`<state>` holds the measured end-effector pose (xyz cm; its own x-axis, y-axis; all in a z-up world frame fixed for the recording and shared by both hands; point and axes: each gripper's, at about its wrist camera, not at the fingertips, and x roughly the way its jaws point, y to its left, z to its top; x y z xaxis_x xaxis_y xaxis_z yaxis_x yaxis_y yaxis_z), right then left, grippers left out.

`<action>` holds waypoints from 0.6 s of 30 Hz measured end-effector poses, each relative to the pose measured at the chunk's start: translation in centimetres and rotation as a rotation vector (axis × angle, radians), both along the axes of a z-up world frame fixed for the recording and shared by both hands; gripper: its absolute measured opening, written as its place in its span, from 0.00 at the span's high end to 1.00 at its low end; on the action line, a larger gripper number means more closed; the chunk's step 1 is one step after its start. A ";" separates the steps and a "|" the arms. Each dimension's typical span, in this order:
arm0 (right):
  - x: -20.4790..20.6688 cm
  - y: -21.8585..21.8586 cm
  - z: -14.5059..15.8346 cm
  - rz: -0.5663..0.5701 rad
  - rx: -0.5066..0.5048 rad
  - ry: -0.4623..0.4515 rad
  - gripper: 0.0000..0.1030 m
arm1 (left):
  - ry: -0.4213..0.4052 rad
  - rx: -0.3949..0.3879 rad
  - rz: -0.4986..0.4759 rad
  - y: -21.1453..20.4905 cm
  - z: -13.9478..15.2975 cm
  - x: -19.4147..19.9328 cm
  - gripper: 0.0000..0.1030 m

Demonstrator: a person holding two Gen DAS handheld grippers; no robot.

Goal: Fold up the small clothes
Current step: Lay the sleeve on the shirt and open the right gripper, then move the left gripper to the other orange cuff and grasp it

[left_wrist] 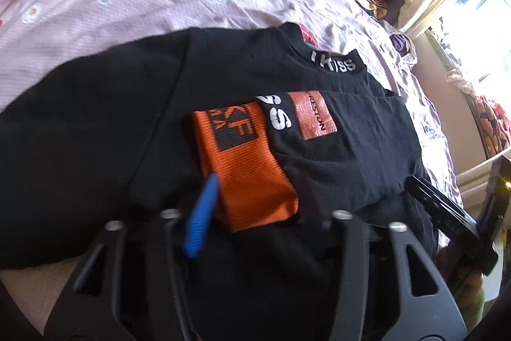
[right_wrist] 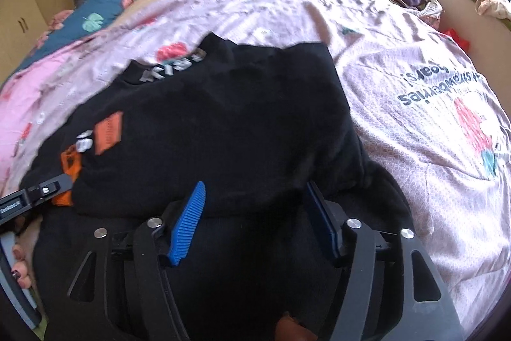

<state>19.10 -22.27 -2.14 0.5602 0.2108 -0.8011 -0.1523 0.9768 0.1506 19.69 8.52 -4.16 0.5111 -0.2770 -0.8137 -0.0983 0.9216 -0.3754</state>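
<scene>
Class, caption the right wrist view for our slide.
Open right gripper above a folded black top on a pink bedsheet.

L wrist: left gripper (left_wrist: 255,206) right pad hidden in black sweater (left_wrist: 127,133), only blue left pad (left_wrist: 201,216) shows. R wrist: collar text (right_wrist: 174,67) ahead-left blurred; sweater hem under right gripper (right_wrist: 252,213) cut off by frame bottom.

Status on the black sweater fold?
Done: black sweater lies on the pink bedsheet, sides folded in, orange cuff across the chest. In hand: nothing; left gripper and right gripper both stand open at the hem. Left: probably the final bottom-to-collar fold.
</scene>
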 end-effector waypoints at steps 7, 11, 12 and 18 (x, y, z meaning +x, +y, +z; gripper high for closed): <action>-2.4 1.3 2.7 0.036 0.024 -0.065 0.13 | -0.049 0.021 0.041 1.2 2.0 -1.9 0.29; -3.0 2.3 3.8 0.057 0.029 -0.087 0.08 | -0.060 0.036 0.055 1.8 2.9 -2.5 0.13; -3.2 2.6 4.0 0.061 0.032 -0.094 0.05 | -0.066 0.037 0.059 2.1 3.2 -2.9 0.11; -4.5 4.8 5.9 0.114 0.034 -0.134 0.05 | -0.088 0.042 0.099 3.9 4.3 -4.6 0.09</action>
<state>14.65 -17.48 3.72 0.6321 0.3044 -0.7126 -0.2825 0.9469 0.1539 15.12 12.44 0.19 0.6038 -0.1887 -0.7745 -0.1578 0.9240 -0.3482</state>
